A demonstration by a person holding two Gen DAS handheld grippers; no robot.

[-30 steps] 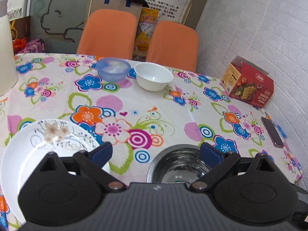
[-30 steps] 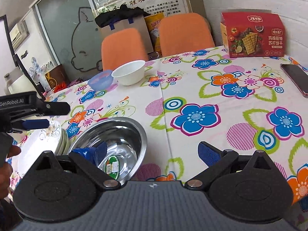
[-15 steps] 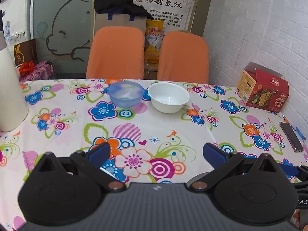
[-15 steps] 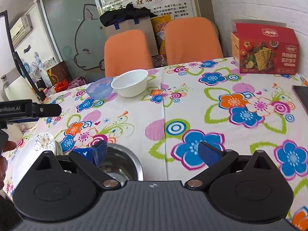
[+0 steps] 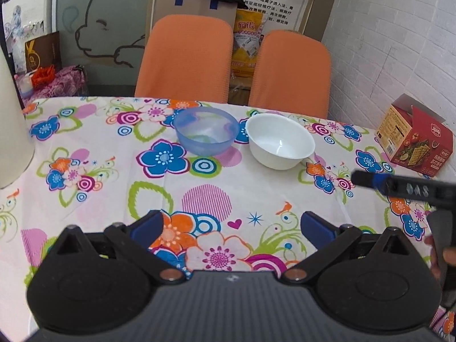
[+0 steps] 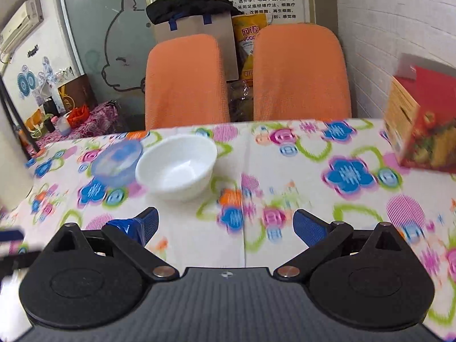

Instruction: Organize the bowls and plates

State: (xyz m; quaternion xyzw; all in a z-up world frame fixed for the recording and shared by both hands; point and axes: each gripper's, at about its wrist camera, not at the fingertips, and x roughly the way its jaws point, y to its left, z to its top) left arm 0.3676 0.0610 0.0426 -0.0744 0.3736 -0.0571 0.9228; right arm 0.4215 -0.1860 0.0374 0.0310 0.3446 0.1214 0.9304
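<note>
A translucent blue bowl [image 5: 205, 134] and a white bowl [image 5: 280, 141] stand side by side near the far edge of the flowered table [image 5: 94, 171]. My left gripper [image 5: 232, 226] hovers open over the cloth, well short of both bowls, holding nothing. My right gripper [image 6: 225, 223] is also open and empty, with the white bowl [image 6: 176, 165] just ahead and left of it and the blue bowl [image 6: 116, 162] beyond. The right gripper's finger [image 5: 370, 179] shows at the right of the left wrist view. The plates and the steel bowl are out of view.
Two orange chairs [image 5: 185, 59] stand behind the table. A red cracker box [image 5: 413, 139] sits at the right by the white brick wall. A tall white container [image 5: 11, 131] stands at the left edge. A hand [image 5: 439, 253] grips the right tool.
Both grippers have moved forward toward the far bowls. The plates and steel bowl have dropped out of view below them. The right view is blurred by motion.
</note>
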